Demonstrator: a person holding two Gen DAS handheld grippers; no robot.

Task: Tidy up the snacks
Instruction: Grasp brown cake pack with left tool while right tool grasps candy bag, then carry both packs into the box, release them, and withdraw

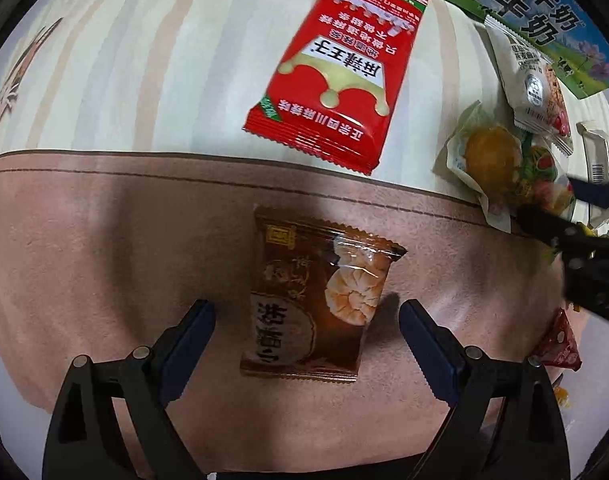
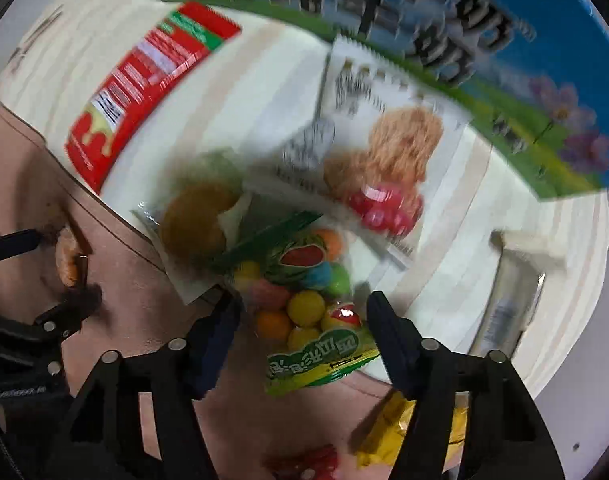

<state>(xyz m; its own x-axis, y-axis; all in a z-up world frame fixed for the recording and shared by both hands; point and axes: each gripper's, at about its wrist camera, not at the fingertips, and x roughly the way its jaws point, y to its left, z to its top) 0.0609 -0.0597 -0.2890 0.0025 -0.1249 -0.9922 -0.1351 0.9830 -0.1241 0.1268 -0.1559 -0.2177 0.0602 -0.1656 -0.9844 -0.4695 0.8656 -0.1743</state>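
My left tool [image 1: 306, 322] gapes wide around one brown shrimp packet [image 1: 318, 300]; one red packet [image 1: 336, 68] lies ahead. My right tool [image 2: 304, 316], wide too, straddles one gumball bag [image 2: 304, 300].

Brown pastry packet [image 1: 318, 300] with clear window showing a pale flaky cake, lying flat on the pinkish-brown band of cloth. Long red spicy-strip sachet [image 1: 336, 66] flat and slanted on the striped cream area, well apart from it. Clear wrapper holding a round golden cake [image 1: 490, 156], overlapped by a bag of coloured gumballs [image 2: 304, 296] with green header. White oat-cookie packet [image 2: 384, 148] just behind, touching both. Small red packet [image 1: 558, 344] near the right edge.
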